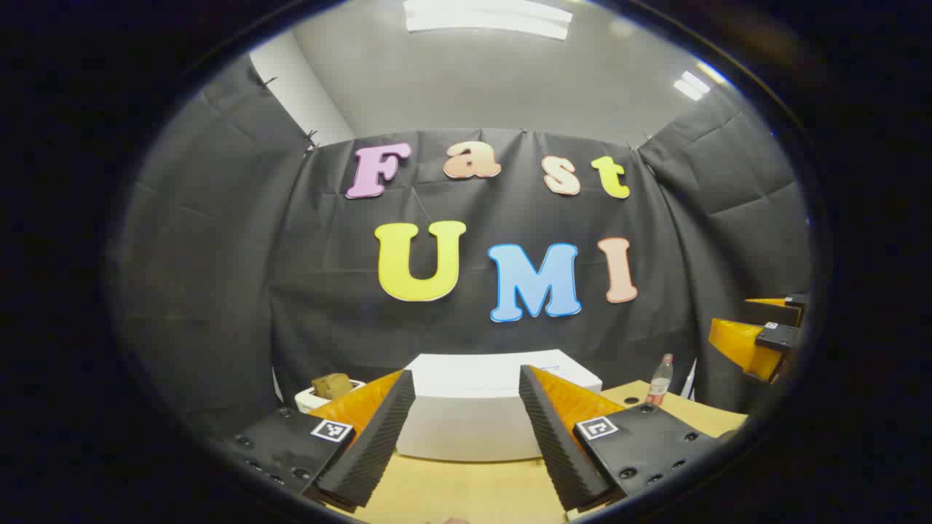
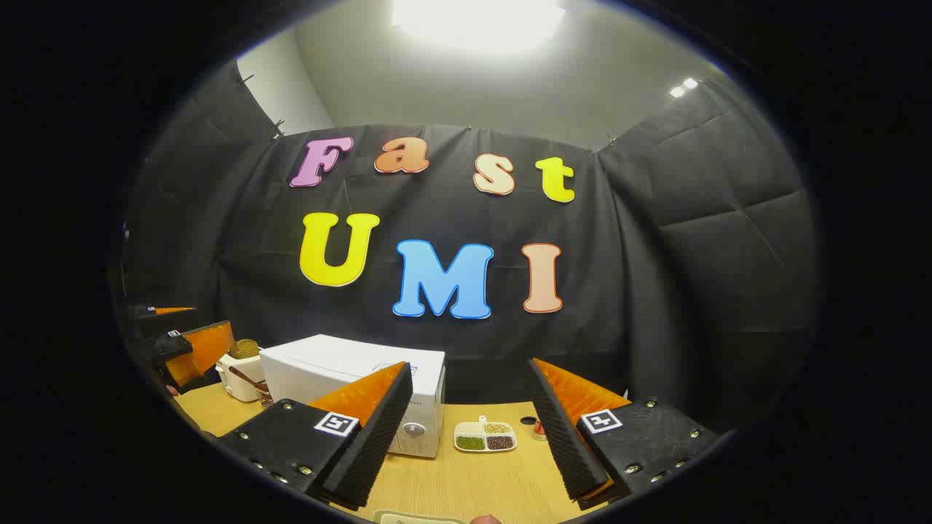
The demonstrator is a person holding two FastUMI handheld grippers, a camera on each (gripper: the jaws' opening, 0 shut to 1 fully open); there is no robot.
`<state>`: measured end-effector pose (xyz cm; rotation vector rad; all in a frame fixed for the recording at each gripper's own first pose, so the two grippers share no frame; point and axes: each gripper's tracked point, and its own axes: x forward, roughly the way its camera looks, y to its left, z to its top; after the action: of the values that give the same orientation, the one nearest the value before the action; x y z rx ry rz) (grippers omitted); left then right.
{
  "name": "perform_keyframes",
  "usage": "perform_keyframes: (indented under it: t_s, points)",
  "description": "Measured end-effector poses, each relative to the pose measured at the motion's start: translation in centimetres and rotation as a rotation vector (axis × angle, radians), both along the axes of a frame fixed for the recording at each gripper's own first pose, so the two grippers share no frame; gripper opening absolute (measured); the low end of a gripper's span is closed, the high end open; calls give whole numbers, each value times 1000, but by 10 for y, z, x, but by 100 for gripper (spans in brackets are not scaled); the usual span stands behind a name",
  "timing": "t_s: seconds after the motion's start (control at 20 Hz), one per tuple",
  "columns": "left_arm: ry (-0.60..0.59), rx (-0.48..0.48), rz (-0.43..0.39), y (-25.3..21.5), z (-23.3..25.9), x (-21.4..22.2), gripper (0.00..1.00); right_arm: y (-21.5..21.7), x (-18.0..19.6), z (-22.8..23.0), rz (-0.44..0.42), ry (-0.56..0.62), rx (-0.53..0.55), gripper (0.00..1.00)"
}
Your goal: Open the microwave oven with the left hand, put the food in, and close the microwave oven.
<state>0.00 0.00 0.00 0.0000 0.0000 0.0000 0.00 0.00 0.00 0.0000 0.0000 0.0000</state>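
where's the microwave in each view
Left gripper view: the microwave sits bottom centre, framed between the open left tool.
Right gripper view: it stands lower left, partly behind the open right tool's near finger.
Shared landmark: the white toaster just left of it.

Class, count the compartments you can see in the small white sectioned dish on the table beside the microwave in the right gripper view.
3. The sectioned dish right of the microwave shows a pale filling at the back, green front left, dark red-brown front right. Further compartments may be too small to tell.
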Motion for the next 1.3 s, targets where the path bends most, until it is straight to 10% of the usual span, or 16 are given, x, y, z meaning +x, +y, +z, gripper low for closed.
perform_keyframes:
  t_s: [1.3]
  points:
    - [-48, -20, -111, -62, -6, 62, 94, -44, -29, 3, -90, -9, -19, 95]
